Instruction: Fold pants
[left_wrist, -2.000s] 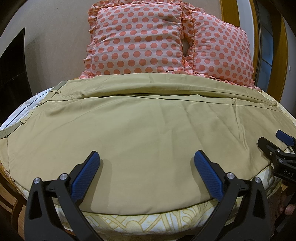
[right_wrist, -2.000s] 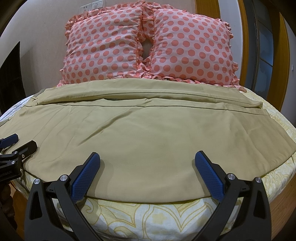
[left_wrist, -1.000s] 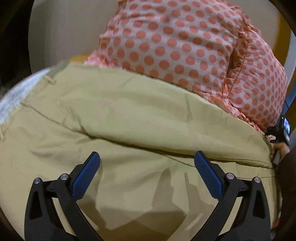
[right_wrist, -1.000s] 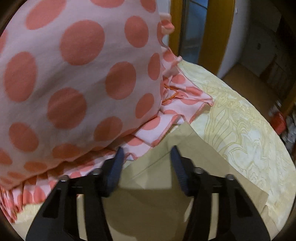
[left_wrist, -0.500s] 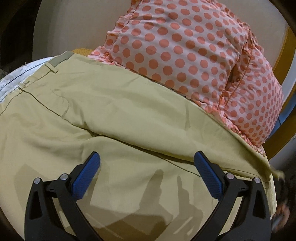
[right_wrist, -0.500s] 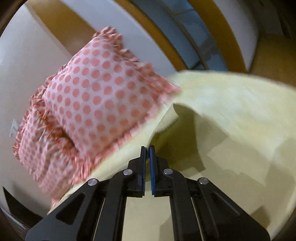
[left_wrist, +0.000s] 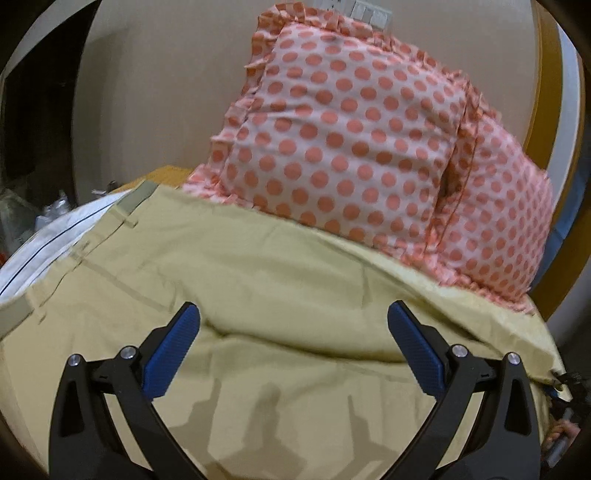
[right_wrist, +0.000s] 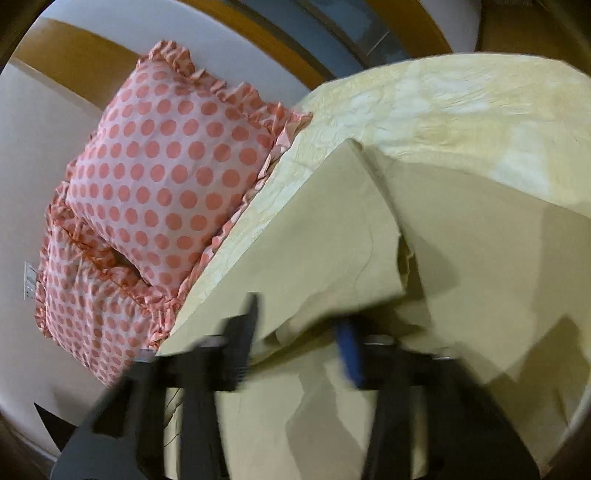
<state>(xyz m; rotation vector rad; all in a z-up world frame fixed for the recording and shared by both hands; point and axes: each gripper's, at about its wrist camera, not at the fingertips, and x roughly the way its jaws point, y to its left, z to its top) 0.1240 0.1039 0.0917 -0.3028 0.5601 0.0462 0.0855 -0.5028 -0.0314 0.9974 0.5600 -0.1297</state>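
Bed, yellow patterned cover; khaki pants spread across, polka-dot pillows at head.

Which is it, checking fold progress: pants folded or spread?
Partly folded: one leg end of the pants is lifted and doubled over; the rest lies spread on the bed.

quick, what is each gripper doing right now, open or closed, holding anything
Left gripper: open, holding nothing, above the pants.
Right gripper: blurred; fingers apart, so open, pants hem lying between them.

We see the left gripper as two black skeletal arms with triangular cutouts, silver screw heads at the joints, and ribbed blue pads. The right gripper blurs badly, though it seems black too, with one blue pad showing.
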